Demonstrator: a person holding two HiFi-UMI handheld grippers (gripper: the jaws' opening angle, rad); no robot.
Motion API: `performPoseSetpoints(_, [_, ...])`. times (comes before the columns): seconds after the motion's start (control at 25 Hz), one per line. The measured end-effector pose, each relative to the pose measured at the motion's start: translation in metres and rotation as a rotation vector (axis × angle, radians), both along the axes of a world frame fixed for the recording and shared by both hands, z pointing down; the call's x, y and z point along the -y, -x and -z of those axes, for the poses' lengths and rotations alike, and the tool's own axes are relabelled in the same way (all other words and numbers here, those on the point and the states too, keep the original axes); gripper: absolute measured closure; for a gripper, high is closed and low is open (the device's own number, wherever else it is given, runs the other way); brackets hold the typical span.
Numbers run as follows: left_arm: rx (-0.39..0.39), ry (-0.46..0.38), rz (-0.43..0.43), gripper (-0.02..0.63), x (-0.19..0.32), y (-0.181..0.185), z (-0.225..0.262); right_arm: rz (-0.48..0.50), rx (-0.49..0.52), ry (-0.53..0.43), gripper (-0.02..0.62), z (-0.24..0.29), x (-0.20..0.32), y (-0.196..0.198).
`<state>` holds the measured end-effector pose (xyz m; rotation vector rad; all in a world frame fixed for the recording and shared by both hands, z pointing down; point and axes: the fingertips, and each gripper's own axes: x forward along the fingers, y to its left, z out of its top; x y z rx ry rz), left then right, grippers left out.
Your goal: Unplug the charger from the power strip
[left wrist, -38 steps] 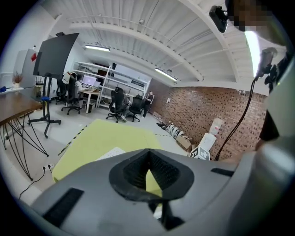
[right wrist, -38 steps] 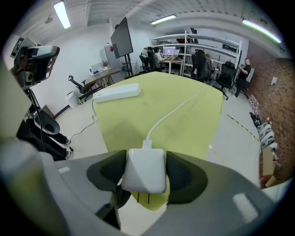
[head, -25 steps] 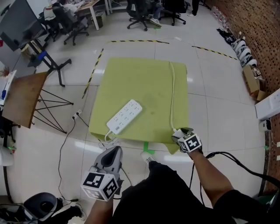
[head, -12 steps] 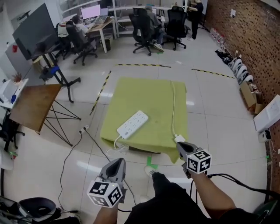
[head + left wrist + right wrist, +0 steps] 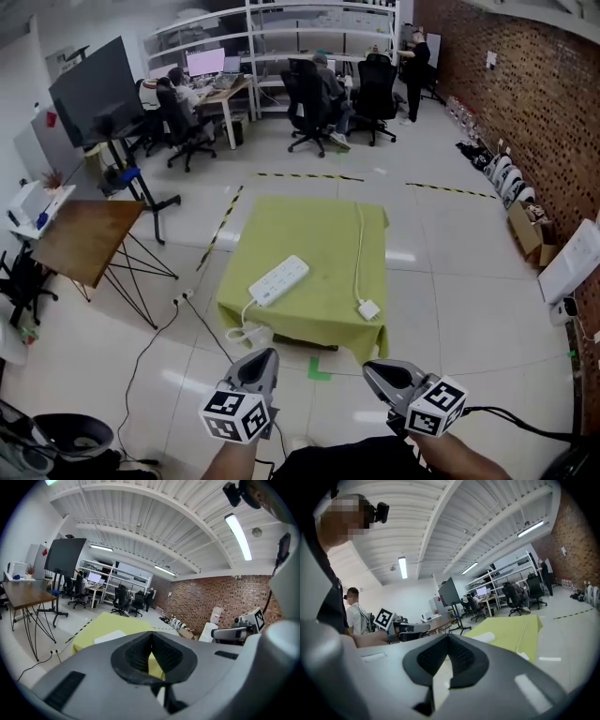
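My left gripper (image 5: pixel 265 357) and my right gripper (image 5: pixel 372 370) are both low in the head view, in front of my body and over the tiled floor (image 5: pixel 450 281). They point toward the table with the green cloth (image 5: pixel 309 220) but are well apart from it. In each gripper view the jaws are together at the tips, and nothing is between them.

The white charger (image 5: pixel 368 309) lies flat on the cloth, near the front right corner, and it is not in any socket. Its white cable (image 5: pixel 357 246) runs from it over the cloth toward the far edge. The white power strip (image 5: pixel 278 280) lies at an angle on the front left part of the cloth, well apart from the charger. A wooden table (image 5: pixel 80 239) stands to the left.
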<state>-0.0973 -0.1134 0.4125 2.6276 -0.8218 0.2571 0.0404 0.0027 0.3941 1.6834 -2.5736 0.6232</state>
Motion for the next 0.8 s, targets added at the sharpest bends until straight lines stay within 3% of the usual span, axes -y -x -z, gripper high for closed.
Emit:
performPoseSetpoints(0.16, [-0.009,-0.044,0.048,0.600,-0.024,-0.010,0.011,0.018,-0.035,-0.015,0.595,0.006,-0.043,-0.012])
performPoseSetpoints(0.48, [-0.010,-0.044,0.139,0.600,-0.111,-0.038,0.011,0.077,-0.065,0.006,0.595,-0.001,-0.142,-0.052])
performPoseSetpoints(0.8, [0.025,-0.048,0.158,0.600,-0.183,-0.066,0.011,0.121,-0.060,0.008,0.595,-0.008,-0.212,-0.075])
